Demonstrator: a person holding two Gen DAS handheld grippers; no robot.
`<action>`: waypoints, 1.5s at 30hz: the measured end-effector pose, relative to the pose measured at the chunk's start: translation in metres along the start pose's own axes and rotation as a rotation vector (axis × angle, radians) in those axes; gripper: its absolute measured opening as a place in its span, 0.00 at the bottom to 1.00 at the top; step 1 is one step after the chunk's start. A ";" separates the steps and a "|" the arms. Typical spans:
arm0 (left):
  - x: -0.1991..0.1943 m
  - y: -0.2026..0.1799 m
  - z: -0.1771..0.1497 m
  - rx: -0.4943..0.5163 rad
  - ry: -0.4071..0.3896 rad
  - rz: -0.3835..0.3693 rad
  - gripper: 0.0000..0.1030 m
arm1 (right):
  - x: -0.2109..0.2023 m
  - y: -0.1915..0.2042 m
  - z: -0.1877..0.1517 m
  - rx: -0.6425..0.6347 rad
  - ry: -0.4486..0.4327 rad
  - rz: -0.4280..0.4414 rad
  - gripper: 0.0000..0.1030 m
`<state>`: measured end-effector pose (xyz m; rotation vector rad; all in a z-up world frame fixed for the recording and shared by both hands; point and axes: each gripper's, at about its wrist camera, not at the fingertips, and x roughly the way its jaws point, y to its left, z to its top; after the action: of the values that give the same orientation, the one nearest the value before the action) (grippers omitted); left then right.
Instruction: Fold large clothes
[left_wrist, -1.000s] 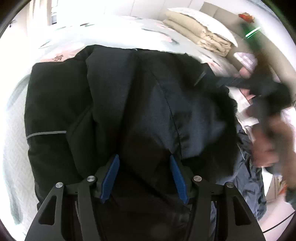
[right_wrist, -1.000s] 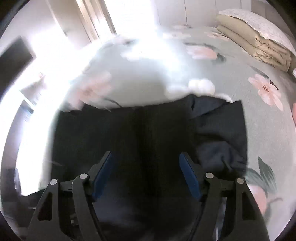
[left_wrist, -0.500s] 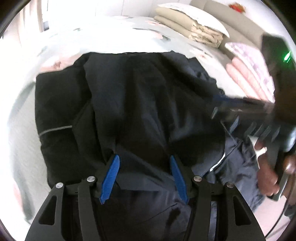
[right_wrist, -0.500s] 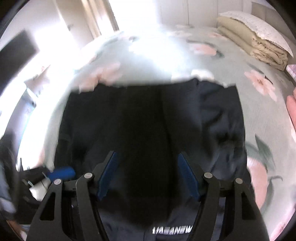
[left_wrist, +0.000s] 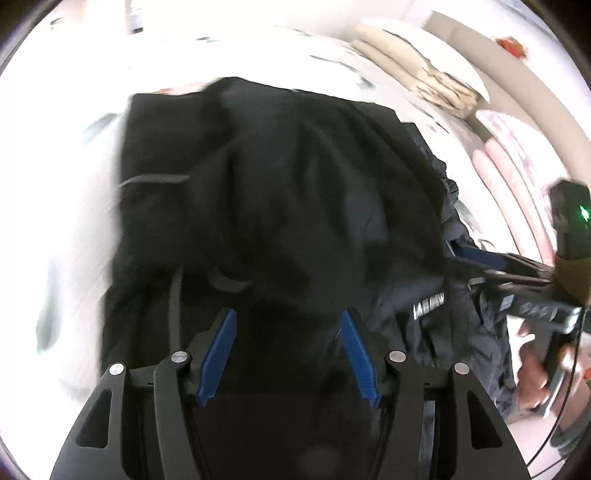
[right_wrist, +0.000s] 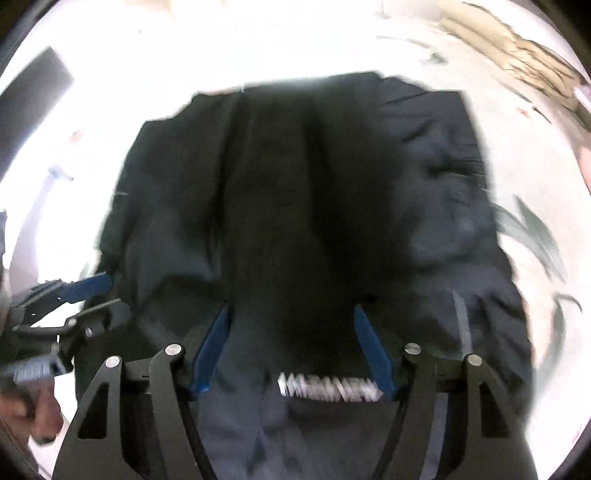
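Observation:
A large black jacket (left_wrist: 280, 206) lies bunched on the bed, with a white logo (left_wrist: 428, 306) near its right side. My left gripper (left_wrist: 288, 321) is open just above the near part of the jacket, with nothing between its blue pads. In the right wrist view the same jacket (right_wrist: 295, 206) fills the middle, with its white logo (right_wrist: 328, 391) low down between the fingers. My right gripper (right_wrist: 291, 317) is open over it and empty. Each gripper shows in the other's view: the right one (left_wrist: 476, 258) at the jacket's right edge, the left one (right_wrist: 92, 291) at its left edge.
The bed (right_wrist: 524, 155) has a pale floral cover. Folded beige bedding (left_wrist: 417, 70) is stacked at the far right. A pink striped cushion (left_wrist: 509, 177) lies at the right. The person's hand (left_wrist: 535, 376) holds the right gripper's handle.
Both grippers have moved nearer and lower over the jacket. The white logo has come into view. Both stay open.

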<state>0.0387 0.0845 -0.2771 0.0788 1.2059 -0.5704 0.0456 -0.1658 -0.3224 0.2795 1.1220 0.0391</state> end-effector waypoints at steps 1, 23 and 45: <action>-0.011 0.007 -0.013 -0.031 0.015 0.020 0.59 | -0.014 -0.007 -0.009 0.004 -0.007 -0.007 0.70; -0.074 0.129 -0.214 -0.749 0.183 0.003 0.59 | -0.082 -0.166 -0.203 0.258 0.322 -0.061 0.70; -0.035 0.107 -0.262 -0.803 0.251 -0.197 0.64 | -0.071 -0.183 -0.240 0.321 0.382 0.025 0.72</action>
<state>-0.1457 0.2816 -0.3690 -0.6708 1.6223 -0.2125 -0.2194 -0.3059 -0.4007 0.5909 1.5063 -0.0696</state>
